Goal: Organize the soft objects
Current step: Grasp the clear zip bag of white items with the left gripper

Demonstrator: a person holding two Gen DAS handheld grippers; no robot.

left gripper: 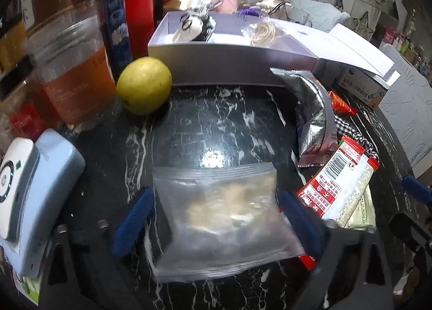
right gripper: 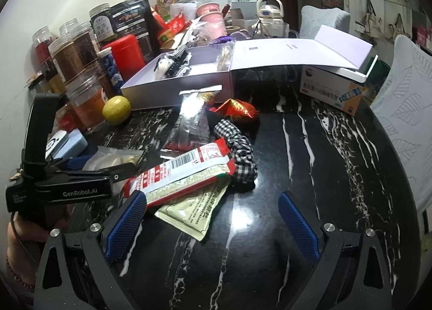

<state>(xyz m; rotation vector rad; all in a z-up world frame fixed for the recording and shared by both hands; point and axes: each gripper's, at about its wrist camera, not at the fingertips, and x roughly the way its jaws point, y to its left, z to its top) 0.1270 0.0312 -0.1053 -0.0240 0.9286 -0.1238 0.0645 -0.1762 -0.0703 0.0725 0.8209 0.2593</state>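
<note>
A clear zip bag with beige contents lies between the blue fingers of my left gripper; the jaws stand wide on either side of it. The bag also shows in the right wrist view. My right gripper is open and empty above the black marble table. Just beyond it lie a red-and-white snack packet, a beige sachet and a black-and-white checked scrunchie. An open lilac box at the back holds a small doll.
A silver foil pouch, a red candy wrapper, a yellow-green fruit, jars and a red canister crowd the left and back. A pale blue device sits at left. A medicine carton stands at right.
</note>
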